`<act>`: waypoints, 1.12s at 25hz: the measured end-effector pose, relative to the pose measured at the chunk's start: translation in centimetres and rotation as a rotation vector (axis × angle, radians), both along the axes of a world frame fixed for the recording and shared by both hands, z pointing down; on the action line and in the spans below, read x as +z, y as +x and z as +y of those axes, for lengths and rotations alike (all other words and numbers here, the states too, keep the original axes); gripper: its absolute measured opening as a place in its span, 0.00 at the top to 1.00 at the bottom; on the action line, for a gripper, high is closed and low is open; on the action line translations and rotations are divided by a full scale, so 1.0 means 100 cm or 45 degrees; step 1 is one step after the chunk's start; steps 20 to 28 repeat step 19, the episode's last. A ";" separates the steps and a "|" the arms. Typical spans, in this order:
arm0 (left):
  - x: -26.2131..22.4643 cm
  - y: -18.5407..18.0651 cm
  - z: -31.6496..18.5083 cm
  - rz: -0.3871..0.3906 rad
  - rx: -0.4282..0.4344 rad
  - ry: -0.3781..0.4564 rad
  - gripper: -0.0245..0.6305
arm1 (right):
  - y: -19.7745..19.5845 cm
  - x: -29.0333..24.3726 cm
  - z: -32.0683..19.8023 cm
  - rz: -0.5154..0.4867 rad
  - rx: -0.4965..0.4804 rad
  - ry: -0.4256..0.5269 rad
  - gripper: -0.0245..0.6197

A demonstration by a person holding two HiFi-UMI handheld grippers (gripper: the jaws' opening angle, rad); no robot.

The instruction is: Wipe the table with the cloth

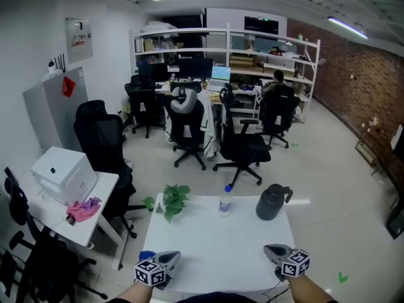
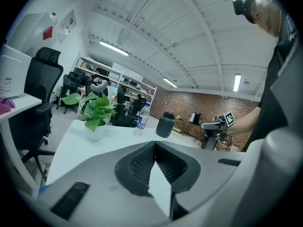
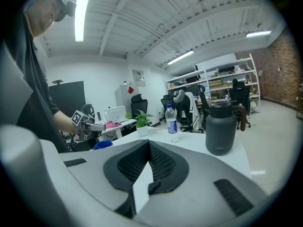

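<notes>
The left gripper (image 1: 171, 257) and right gripper (image 1: 273, 250) hover at the white table's (image 1: 214, 242) near corners, jaws pressed together, empty. A crumpled blue cloth (image 1: 146, 255) lies beside the left one.

At the frame's lower left and lower right, the left gripper (image 1: 172, 255) and right gripper (image 1: 271, 251) have grey shells and black ribbed pads (image 2: 139, 164). Each carries a black-and-white marker cube (image 1: 149, 273). The person wears a dark top (image 3: 28, 79).

Plant (image 1: 173, 197), bottle (image 1: 225, 201), jug (image 1: 273, 202) line the table's (image 1: 214, 251) far edge.
</notes>
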State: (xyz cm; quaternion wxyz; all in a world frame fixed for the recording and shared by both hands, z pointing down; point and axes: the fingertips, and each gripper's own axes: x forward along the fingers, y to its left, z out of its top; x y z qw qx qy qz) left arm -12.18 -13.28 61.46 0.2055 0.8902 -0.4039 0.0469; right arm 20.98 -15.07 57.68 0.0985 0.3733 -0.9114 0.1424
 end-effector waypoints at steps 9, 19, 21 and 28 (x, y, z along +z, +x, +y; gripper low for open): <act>0.008 -0.014 0.010 -0.010 -0.031 -0.042 0.96 | 0.006 0.001 0.003 0.018 0.003 -0.010 0.95; 0.010 -0.017 0.013 -0.004 -0.040 -0.058 0.96 | 0.004 0.002 0.004 0.020 -0.016 -0.014 0.95; 0.010 -0.017 0.013 -0.004 -0.040 -0.058 0.96 | 0.004 0.002 0.004 0.020 -0.016 -0.014 0.95; 0.010 -0.017 0.013 -0.004 -0.040 -0.058 0.96 | 0.004 0.002 0.004 0.020 -0.016 -0.014 0.95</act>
